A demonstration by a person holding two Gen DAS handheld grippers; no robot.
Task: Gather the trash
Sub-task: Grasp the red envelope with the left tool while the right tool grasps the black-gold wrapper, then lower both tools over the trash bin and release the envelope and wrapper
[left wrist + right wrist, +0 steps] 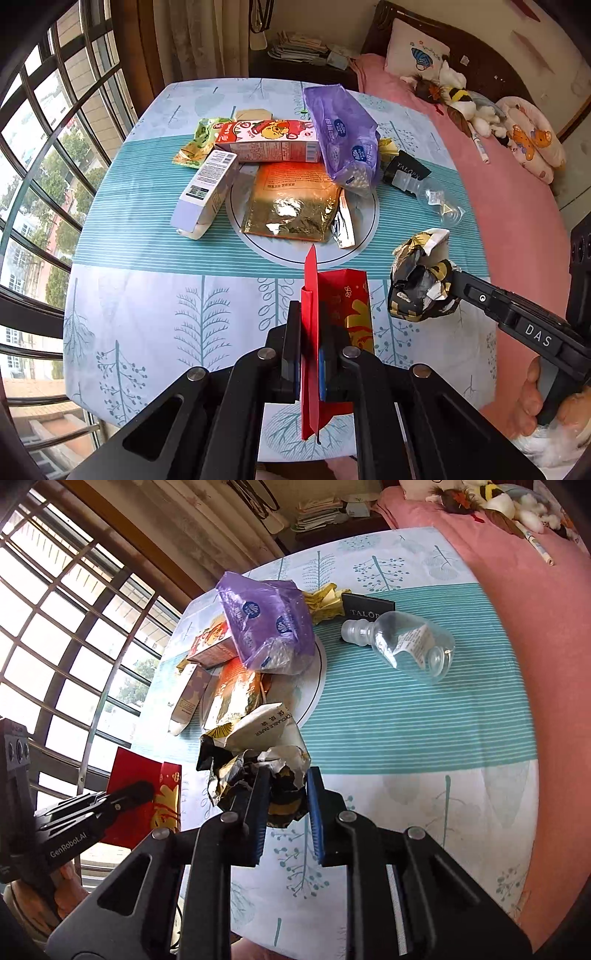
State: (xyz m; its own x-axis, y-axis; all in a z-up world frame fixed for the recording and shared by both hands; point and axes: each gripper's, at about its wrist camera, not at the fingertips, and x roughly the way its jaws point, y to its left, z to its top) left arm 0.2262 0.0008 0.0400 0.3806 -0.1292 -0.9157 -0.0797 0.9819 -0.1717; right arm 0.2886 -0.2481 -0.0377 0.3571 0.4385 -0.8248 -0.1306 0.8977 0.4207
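My left gripper (309, 314) is shut on a red envelope (334, 310) with gold print, held on edge above the near table; it also shows in the right wrist view (142, 775). My right gripper (286, 775) is shut on a crumpled black, gold and white paper wrapper (258, 746), held above the table; the wrapper also shows in the left wrist view (421, 280). More trash lies in a pile mid-table: a purple plastic pack (341, 136), a red cartoon carton (269, 142), a white-lilac box (207, 192), a gold foil pouch (291, 203), a clear plastic bottle (410, 646).
The round table (147, 314) has a blue leaf-print cloth. A pink bed (509, 206) with a pillow and soft toys runs along its right side. A barred window (40, 147) is at left. A green wrapper (197, 142) and a black card (365, 607) lie by the pile.
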